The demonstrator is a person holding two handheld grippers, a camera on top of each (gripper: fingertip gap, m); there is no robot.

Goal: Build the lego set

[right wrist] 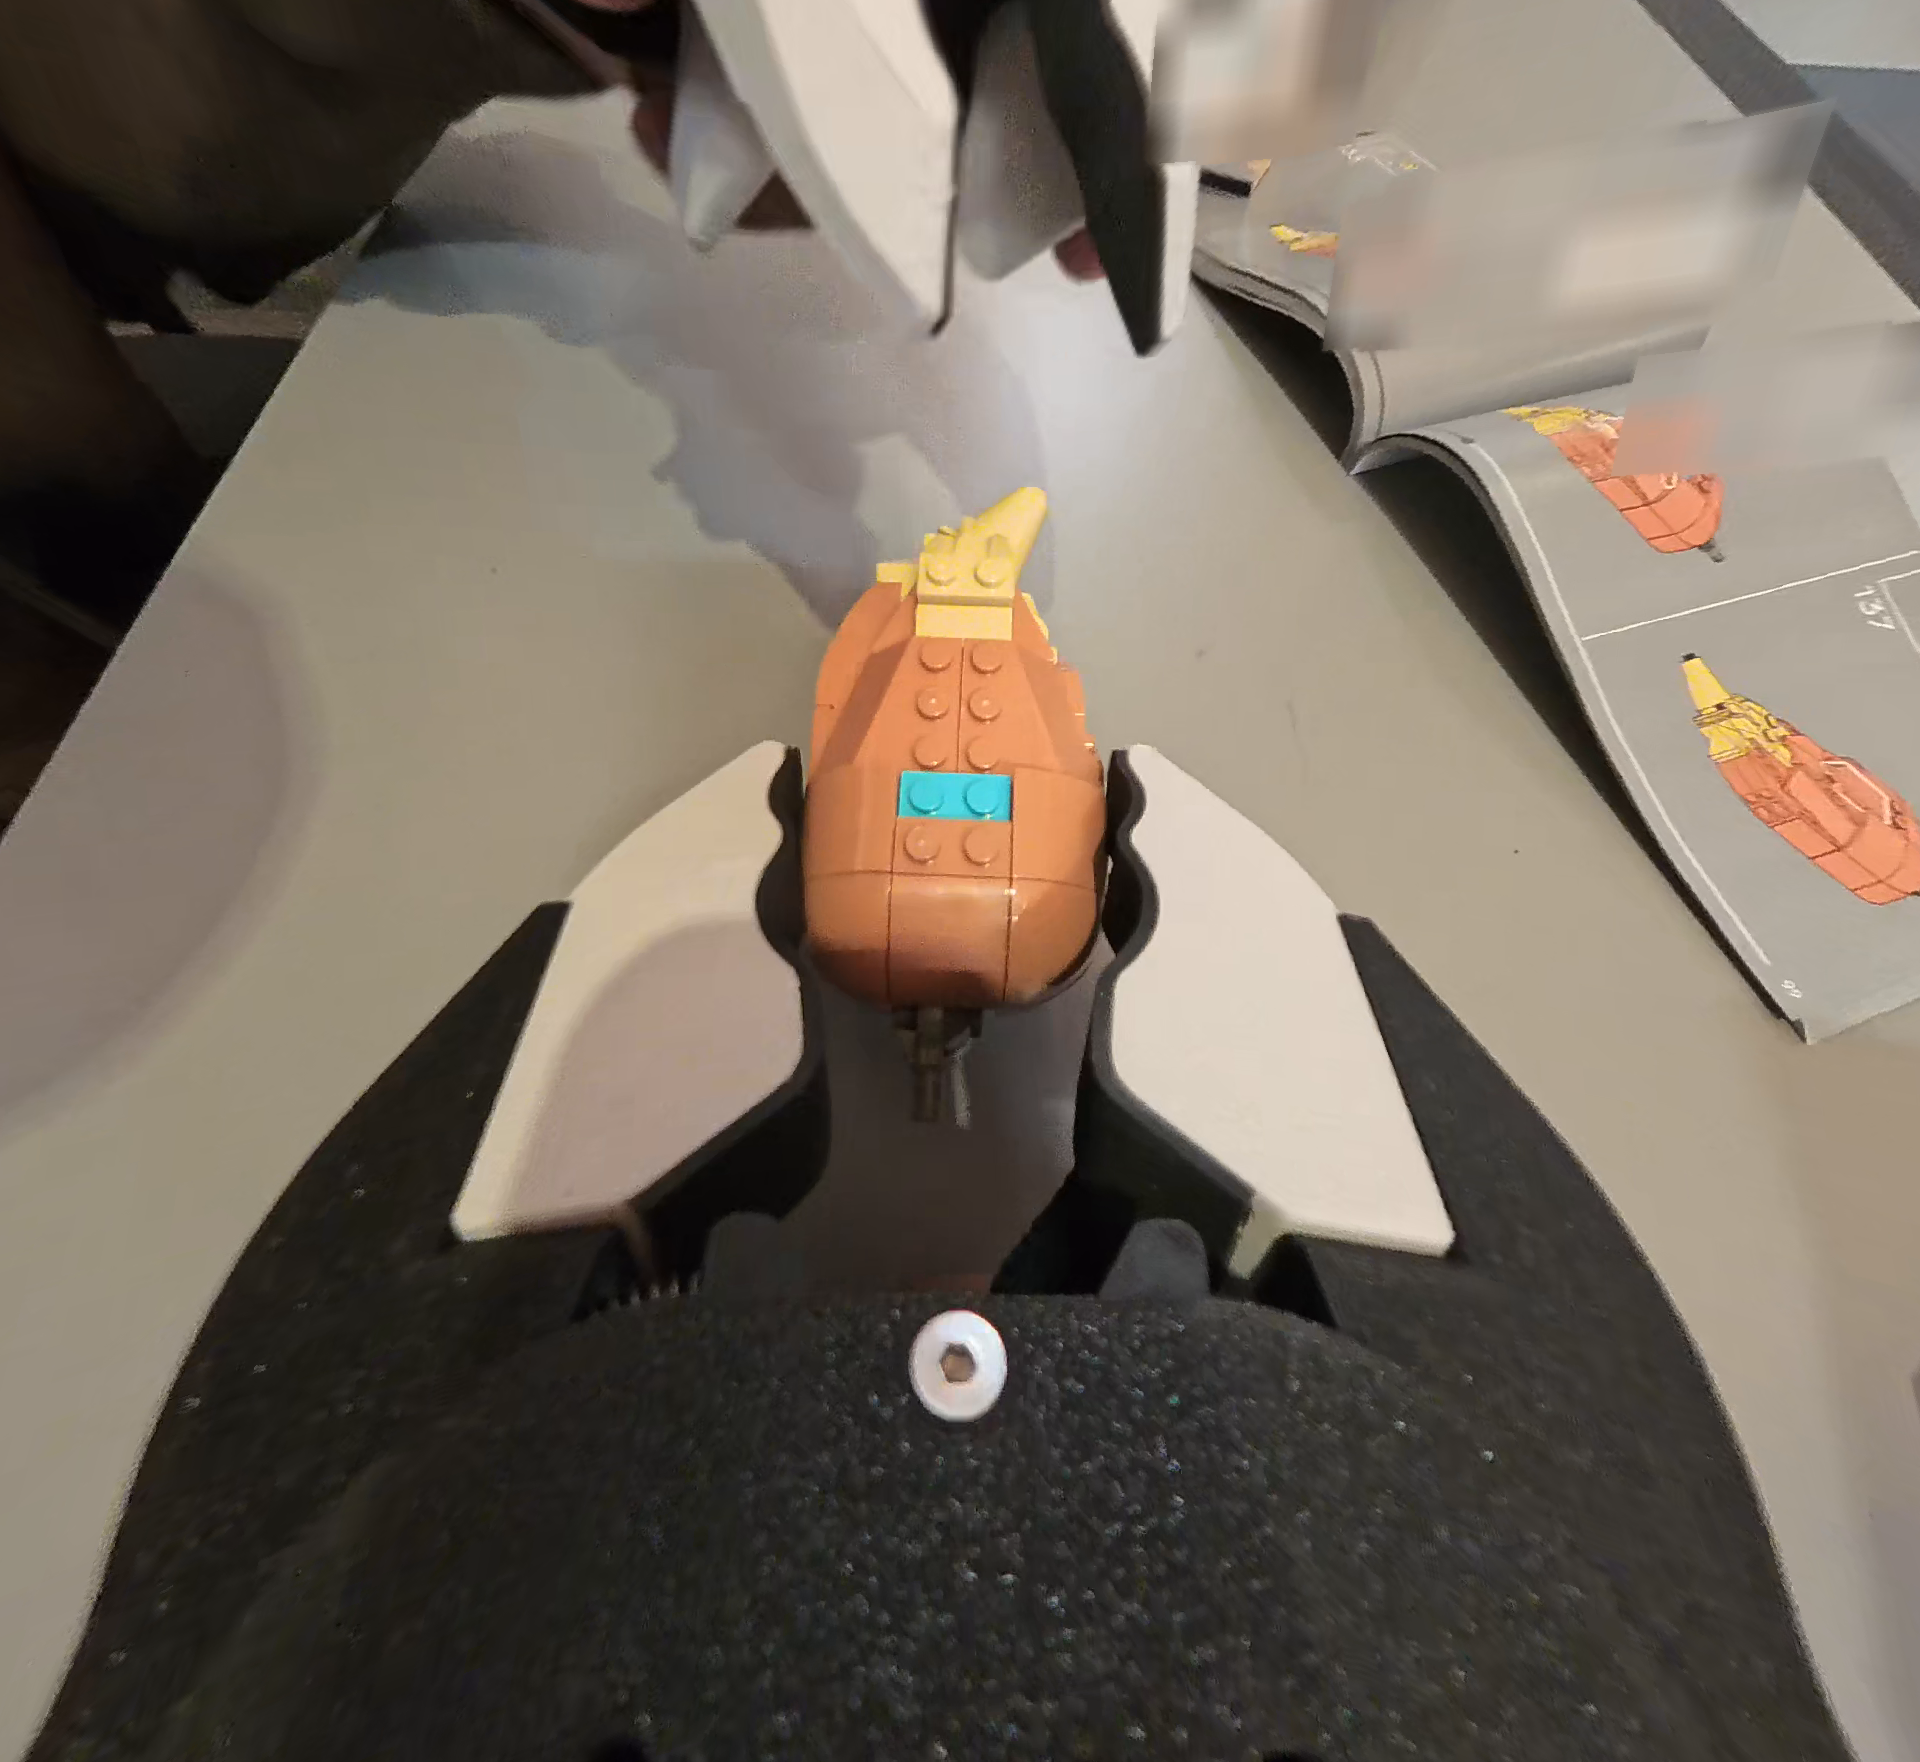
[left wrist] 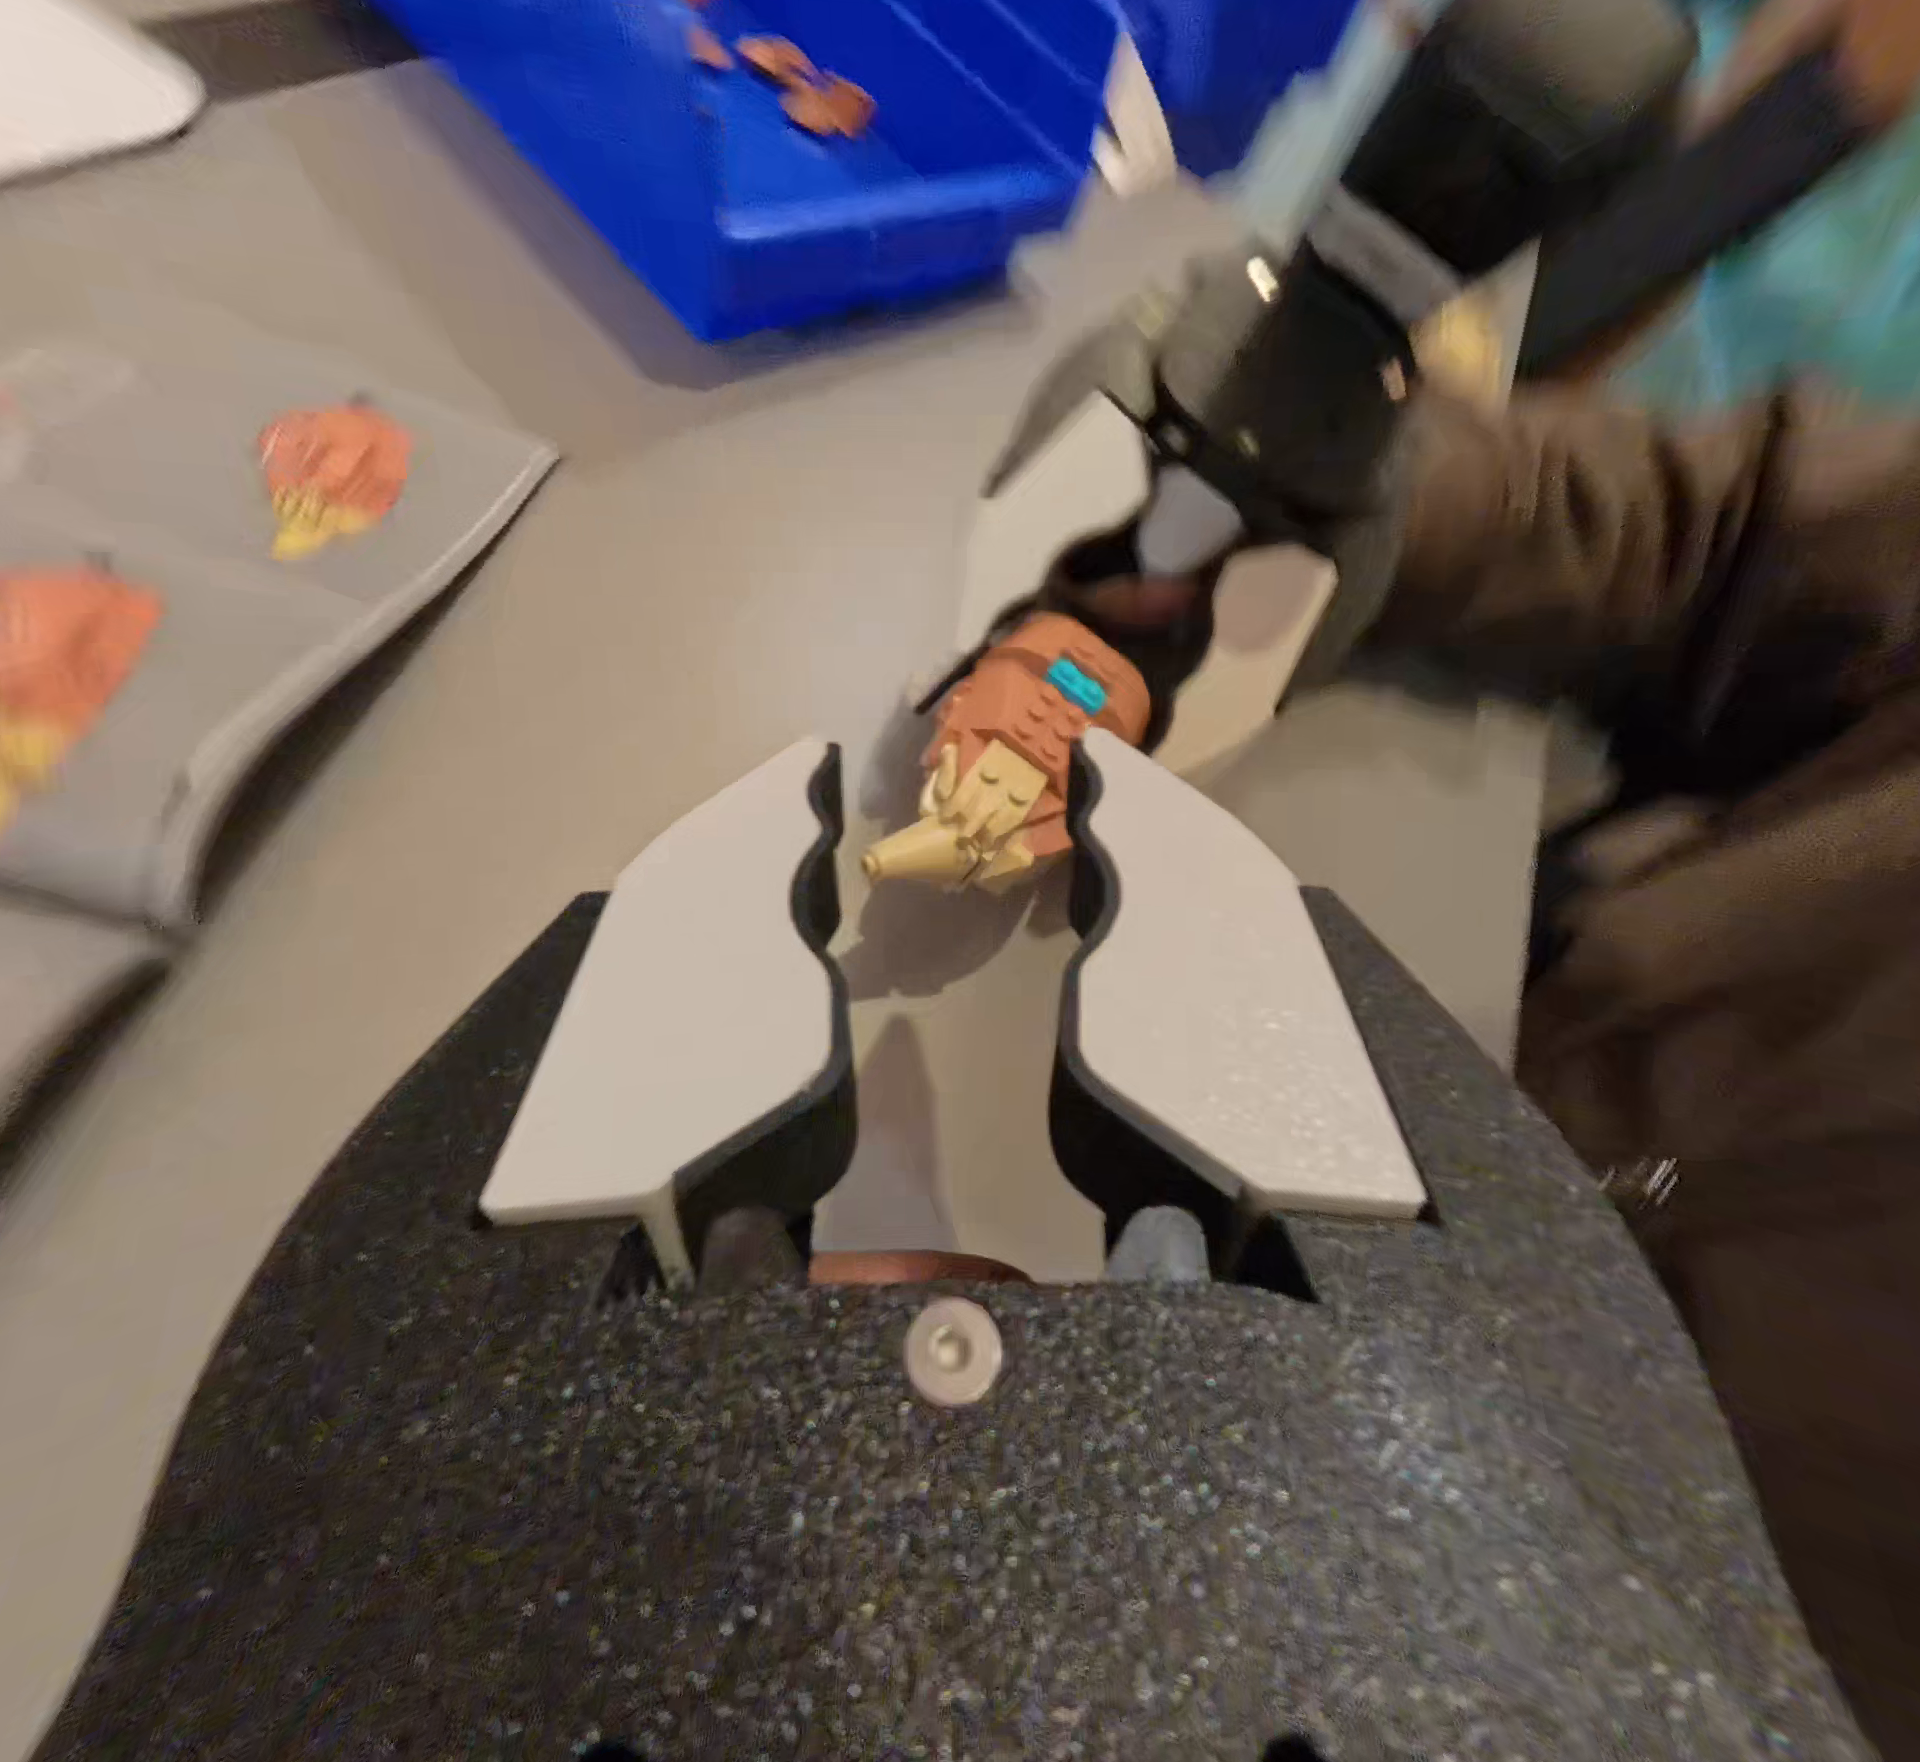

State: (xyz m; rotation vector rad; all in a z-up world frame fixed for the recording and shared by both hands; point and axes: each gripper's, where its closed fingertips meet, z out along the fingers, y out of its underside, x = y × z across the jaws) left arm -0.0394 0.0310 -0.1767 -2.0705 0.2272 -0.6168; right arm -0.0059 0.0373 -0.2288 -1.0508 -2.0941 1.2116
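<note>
My right gripper (right wrist: pixel 951 865) is clamped on the orange lego body (right wrist: pixel 951 819) just above the table (right wrist: pixel 416 569), left gripper (left wrist: pixel 956 839) open w/ nothing in it, and imo it's light but brittle, so hold the fat sides, not the yellow tip (right wrist: pixel 987 538).

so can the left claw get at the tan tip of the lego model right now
Probably yes. The left claw is open and empty, the model's tan tip points into its gap, and nothing lies between. The right claw grips only the orange body.
</note>
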